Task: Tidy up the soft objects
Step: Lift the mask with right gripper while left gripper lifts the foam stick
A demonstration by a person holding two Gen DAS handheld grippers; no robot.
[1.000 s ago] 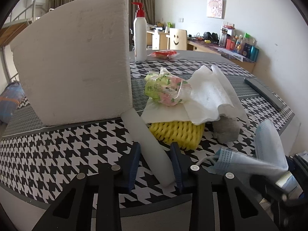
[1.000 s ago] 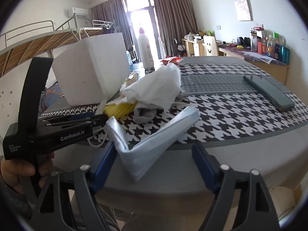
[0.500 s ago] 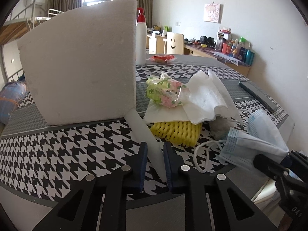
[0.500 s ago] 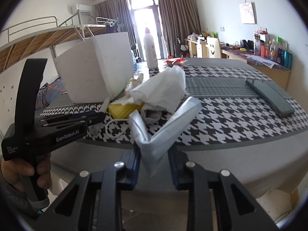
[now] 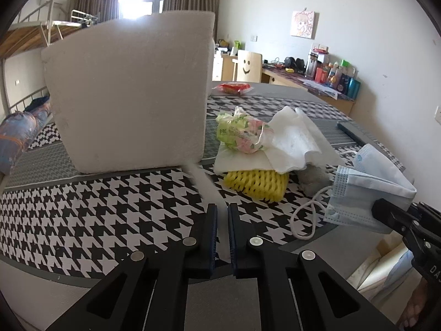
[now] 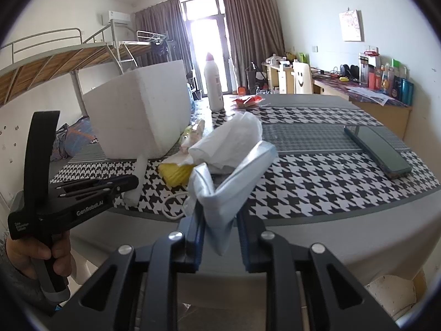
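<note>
My left gripper (image 5: 222, 215) is shut on the near end of a long white foam strip (image 5: 204, 182) that lies on the houndstooth table and points toward the big white foam box (image 5: 132, 93). My right gripper (image 6: 219, 215) is shut on a light blue face mask (image 6: 234, 176), held above the table's near edge; the mask also shows in the left wrist view (image 5: 366, 182). A pile sits mid-table: yellow foam net (image 5: 256, 183), white tissue (image 5: 292, 143), green-pink wrapper (image 5: 239, 133), grey lump (image 5: 314, 178).
A white pump bottle (image 6: 213, 82) and a red packet (image 5: 234, 87) stand behind the box. A dark flat case (image 6: 377, 149) lies at the table's right. The table's rounded grey edge (image 6: 344, 220) is close to both grippers.
Both grippers have closed: the left on the foam strip, the right on the face mask. The mask has lifted off the table edge with the right gripper.
</note>
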